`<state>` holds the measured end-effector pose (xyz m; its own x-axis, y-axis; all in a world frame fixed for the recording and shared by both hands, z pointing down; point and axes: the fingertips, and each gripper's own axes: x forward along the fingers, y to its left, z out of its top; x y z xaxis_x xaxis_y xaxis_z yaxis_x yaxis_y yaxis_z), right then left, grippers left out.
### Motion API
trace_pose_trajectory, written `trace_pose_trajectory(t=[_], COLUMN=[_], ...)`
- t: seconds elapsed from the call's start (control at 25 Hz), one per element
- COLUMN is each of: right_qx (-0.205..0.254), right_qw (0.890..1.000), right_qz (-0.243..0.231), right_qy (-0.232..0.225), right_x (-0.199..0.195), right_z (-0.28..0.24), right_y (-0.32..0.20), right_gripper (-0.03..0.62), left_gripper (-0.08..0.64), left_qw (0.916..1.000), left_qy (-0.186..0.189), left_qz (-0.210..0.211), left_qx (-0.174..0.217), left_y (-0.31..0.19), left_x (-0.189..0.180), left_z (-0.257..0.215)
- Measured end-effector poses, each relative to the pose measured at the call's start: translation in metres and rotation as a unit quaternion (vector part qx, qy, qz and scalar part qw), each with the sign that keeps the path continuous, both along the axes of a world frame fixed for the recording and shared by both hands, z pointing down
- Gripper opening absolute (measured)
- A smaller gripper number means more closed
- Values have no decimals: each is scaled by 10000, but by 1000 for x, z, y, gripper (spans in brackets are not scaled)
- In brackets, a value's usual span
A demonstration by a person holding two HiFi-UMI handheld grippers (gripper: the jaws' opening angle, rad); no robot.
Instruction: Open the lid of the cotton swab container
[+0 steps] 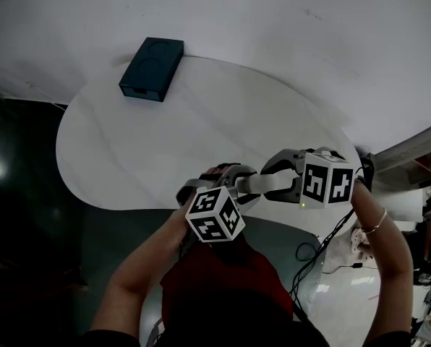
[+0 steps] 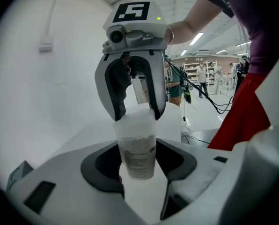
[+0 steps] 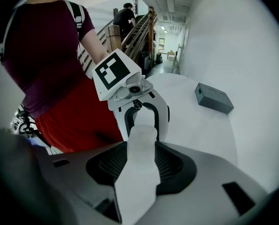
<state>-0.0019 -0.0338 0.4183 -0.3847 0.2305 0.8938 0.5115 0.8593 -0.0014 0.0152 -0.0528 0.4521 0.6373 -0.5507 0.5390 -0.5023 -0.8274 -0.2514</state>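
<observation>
From the head view, find the left gripper (image 1: 226,183) and the right gripper (image 1: 253,185) nose to nose just above the near edge of the round white table (image 1: 165,143), close to the person's body. No sight of the container here; hidden behind the meeting jaws. Ignore the dark blue-grey rectangular box (image 1: 152,69), far ahead of both tools and well apart.

In the left gripper view, see the jaws clamped on the labelled body of the small translucent frosted plastic cotton swab container (image 2: 137,149), jutting straight ahead from between them. Note the right gripper directly opposite, closed around the plain frosted lid end (image 2: 134,118) at the far tip.

In the right gripper view, same cylinder from the other side: squeezed between the right jaws at its near end, running forward into the left gripper's grip beyond.

Judging from that: treat the left clamp as the anchor and hold it motionless. Avoid squeezing harder, for fear of flexing thin plastic and pinching the lid tighter. Move only the right tool, drawing straight back along the cylinder's axis, away from the left jaws. Cannot tell push-fit from screw cap, so add a slight twist or rock if stuck. Probably best to tip the opening upward at separation, against spilling swabs. Stay over the table rather than past its edge.
</observation>
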Motion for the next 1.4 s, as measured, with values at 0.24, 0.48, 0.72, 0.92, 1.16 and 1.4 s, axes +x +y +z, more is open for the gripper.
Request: trace_pose_trajectory(t=[0.24, 0.48, 0.72, 0.92, 1.16, 1.4], right_qx=[290, 577, 949, 1172, 1284, 1516], right_qw=[9992, 9980, 9947, 9918, 9887, 9837], right_qz=[-277, -257, -248, -78, 177, 445], right_qy=[-2, -79, -298, -512, -750, -853], right_x=[-2, -4, -4, -8, -10, -9], right_z=[-2, -5, -8, -17, -24, -29], right_y=[1, 0, -5, -6, -12, -25], right_gripper=[193, 193, 193, 193, 193, 192], left_gripper=[233, 233, 233, 232, 230, 224], left_qw=[9999, 9992, 9983, 9972, 9960, 9949], left_qy=[112, 355, 481, 589, 651, 715], left_qz=[-75, -184, -303, -410, -546, -600], left_qx=[-12, -97, -143, -230, -284, -382], left_y=[1, 0, -2, -1, -2, 1], left_x=[0, -2, -5, -9, -12, -15], left_z=[-2, -6, -7, -6, -5, -3])
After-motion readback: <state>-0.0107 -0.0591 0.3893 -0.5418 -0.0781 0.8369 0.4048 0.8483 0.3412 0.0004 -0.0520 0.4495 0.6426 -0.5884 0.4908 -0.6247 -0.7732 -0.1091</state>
